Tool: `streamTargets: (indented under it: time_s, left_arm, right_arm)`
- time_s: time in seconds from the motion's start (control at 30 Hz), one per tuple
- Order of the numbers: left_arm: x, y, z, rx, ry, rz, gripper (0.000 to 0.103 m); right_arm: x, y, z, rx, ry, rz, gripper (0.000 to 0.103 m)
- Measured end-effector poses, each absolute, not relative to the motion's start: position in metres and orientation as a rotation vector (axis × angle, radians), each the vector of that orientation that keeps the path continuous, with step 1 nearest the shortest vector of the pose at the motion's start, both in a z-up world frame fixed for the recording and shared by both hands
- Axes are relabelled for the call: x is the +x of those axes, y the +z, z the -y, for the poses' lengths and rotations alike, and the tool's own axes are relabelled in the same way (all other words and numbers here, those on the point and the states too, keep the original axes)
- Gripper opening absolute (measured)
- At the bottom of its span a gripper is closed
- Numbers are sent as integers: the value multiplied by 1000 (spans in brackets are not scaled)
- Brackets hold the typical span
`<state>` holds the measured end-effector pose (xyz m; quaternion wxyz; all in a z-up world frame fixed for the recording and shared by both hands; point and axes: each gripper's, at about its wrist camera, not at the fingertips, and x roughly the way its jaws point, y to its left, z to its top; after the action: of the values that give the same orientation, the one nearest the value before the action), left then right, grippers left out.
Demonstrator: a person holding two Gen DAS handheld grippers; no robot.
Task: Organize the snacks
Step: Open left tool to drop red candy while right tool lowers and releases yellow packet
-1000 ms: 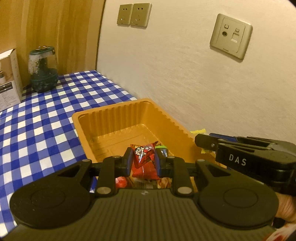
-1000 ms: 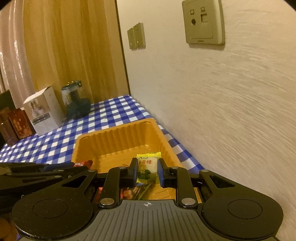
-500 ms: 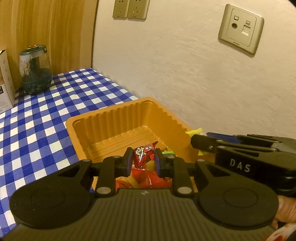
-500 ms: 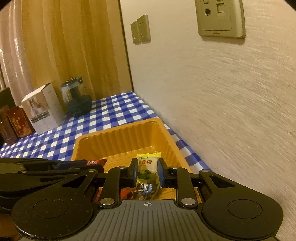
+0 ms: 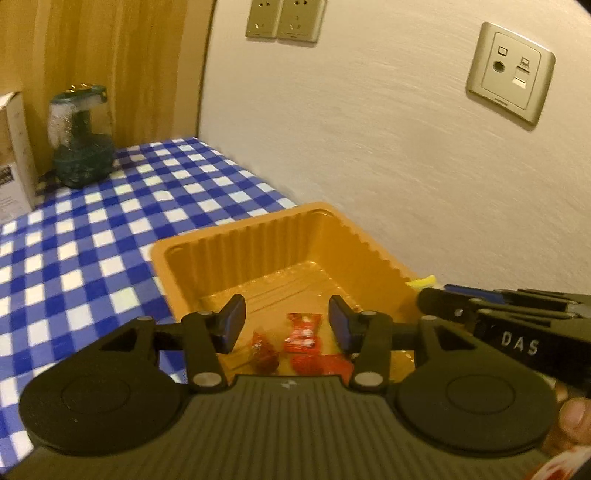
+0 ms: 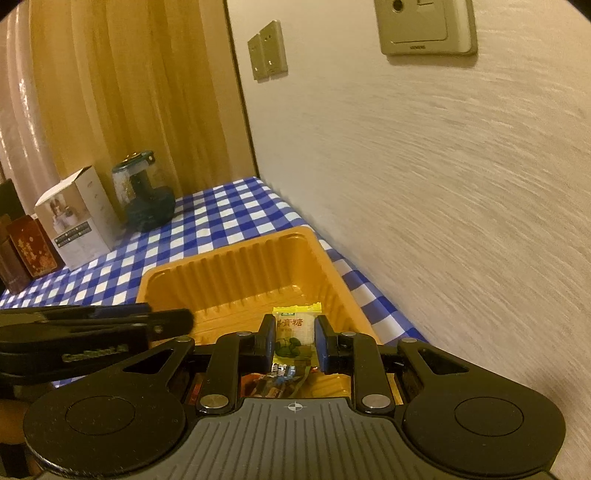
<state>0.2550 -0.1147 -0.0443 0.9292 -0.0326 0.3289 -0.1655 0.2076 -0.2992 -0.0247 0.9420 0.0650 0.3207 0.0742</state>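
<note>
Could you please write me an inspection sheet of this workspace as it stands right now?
Surface: blue-and-white checked tablecloth set against the wall.
Job's things: orange tray holds red snack packets; a yellow-green candy packet is held above the tray.
Clutter: green-lidded glass jar, white box and dark red boxes at the far end of the cloth.
Grippers: left tool open over the tray, nothing between its jaws; right tool shut on the candy packet.
Cables: nothing seen.
Surroundings: textured wall with socket plates, wood panelling behind.
</note>
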Motion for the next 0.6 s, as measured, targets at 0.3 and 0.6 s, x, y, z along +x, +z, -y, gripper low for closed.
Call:
streamTargets:
  time_s: [0.3,0.6]
  left_arm:
    - [250,-37,104,-49,-313,-680,46]
    - [248,-39,105,-31,-307,-688,46]
  right_arm:
    - [207,-23,291,139,178,-651,23]
    - [213,-23,280,157,205,-642,23]
